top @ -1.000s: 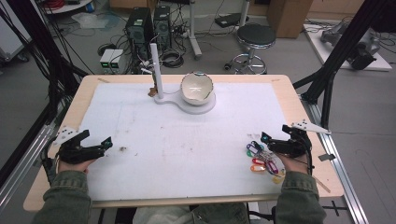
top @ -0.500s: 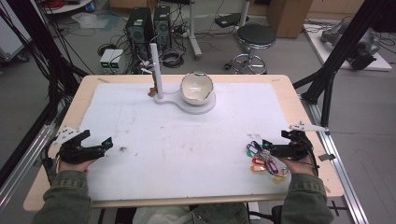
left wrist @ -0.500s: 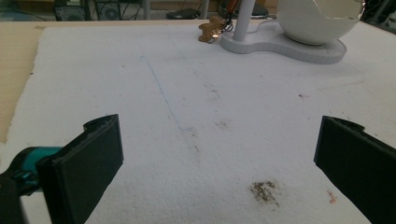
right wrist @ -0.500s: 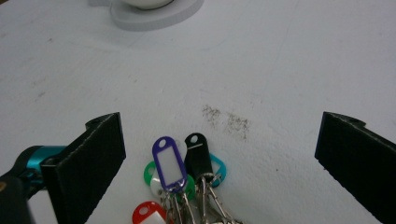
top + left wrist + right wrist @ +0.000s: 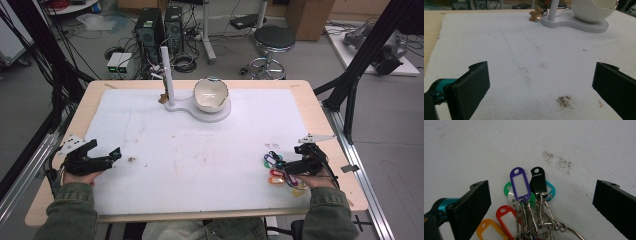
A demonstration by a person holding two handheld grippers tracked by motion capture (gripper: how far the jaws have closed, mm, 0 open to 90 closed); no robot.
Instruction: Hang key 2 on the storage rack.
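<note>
Right gripper view: bunch of key tags point(image 5: 524, 195) lies dead ahead of right gripper point(image 5: 541, 200), between its jaws, which stand wide apart w/ nothing held. Tags fan away from the gripper; metal rings & clips point(image 5: 541, 225) sit nearest it. Bunch's long axis runs roughly along the gripper's own line, purple tag point(image 5: 520, 183) & black tag point(image 5: 538, 181) farthest out.

High view: right gripper point(image 5: 292, 166) is just beside the bunch point(image 5: 276, 169), touching or nearly. Left gripper point(image 5: 102, 157) is well apart, far across the white mat point(image 5: 200, 150), jaws also apart, empty. Right hand is clearly nearer; prob. a short push fwd & close does it.
</note>
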